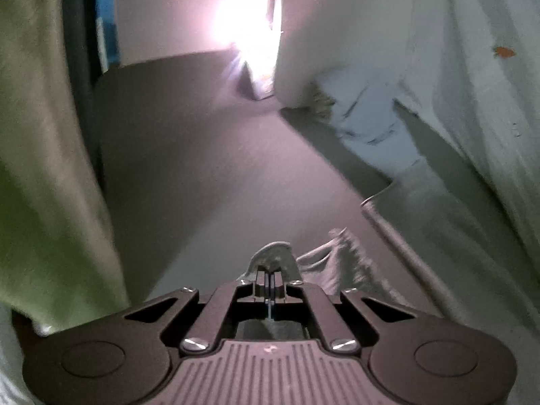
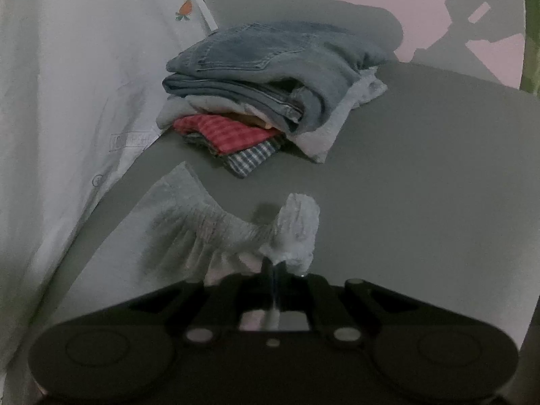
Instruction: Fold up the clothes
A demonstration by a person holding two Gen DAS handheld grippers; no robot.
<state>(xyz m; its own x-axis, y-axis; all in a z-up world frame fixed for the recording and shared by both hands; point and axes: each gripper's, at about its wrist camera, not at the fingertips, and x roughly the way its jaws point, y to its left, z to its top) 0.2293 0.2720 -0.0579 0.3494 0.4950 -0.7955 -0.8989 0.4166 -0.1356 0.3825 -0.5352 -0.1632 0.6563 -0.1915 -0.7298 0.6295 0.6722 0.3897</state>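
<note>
Where fingers close, white garment [image 2: 202, 233] bunched, fingertips hidden

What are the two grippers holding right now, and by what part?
Both hand-held grippers, left and right, are shut on one white garment, each pinching a bunched end of its gathered edge.

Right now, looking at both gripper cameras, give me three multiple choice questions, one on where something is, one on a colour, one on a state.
1. What tops the folded pile?
A. blue jeans
B. red checked cloth
C. a towel

2. What colour is the table?
A. grey
B. yellow
C. red

3. How is the right gripper?
A. wide open
B. shut on the white garment
C. shut on nothing

Answers:
1 A, the jeans lie uppermost.
2 A, its bare surface looks grey.
3 B, the white garment bunches up between its closed fingers; the left gripper pinches it too.
</note>
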